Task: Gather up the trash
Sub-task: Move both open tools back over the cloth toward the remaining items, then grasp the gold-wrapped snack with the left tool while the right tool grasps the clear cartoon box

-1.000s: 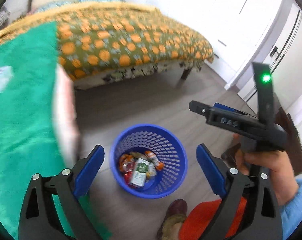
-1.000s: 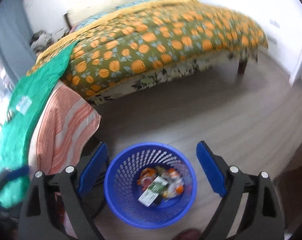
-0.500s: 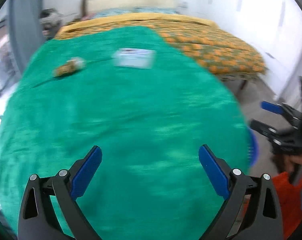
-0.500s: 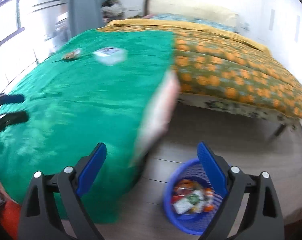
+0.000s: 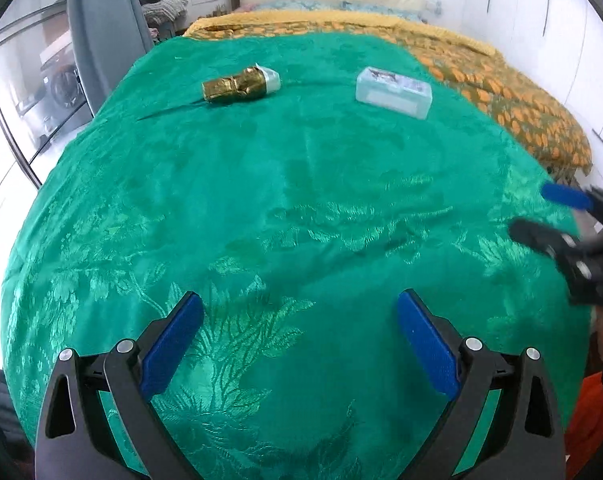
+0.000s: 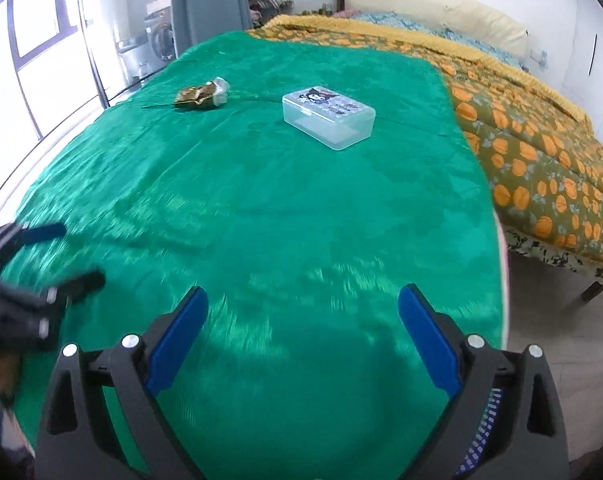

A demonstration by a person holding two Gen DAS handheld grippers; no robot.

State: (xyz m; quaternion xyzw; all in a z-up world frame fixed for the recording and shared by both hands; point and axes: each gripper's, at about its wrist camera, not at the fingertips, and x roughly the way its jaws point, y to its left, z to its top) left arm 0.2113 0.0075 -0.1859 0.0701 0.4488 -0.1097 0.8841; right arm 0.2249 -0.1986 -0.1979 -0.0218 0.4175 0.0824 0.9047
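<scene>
Both grippers over green bedspread [image 5: 301, 200]. Left gripper [image 5: 299, 340] jaws wide, nothing between. Right gripper [image 6: 303, 332] wide, just been opening, nothing between. Far: crumpled gold wrapper [image 5: 239, 85] at 11 o'clock, clear plastic box [image 5: 393, 91] at 1 o'clock, well apart.

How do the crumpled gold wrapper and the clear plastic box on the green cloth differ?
The crumpled gold foil wrapper is shiny, opaque and irregular; the clear rectangular plastic box is see-through, rigid, lidded and bears a cartoon sticker. The wrapper lies nearer the window side, the box nearer the orange-patterned quilt. Both rest untouched on the green cloth.
</scene>
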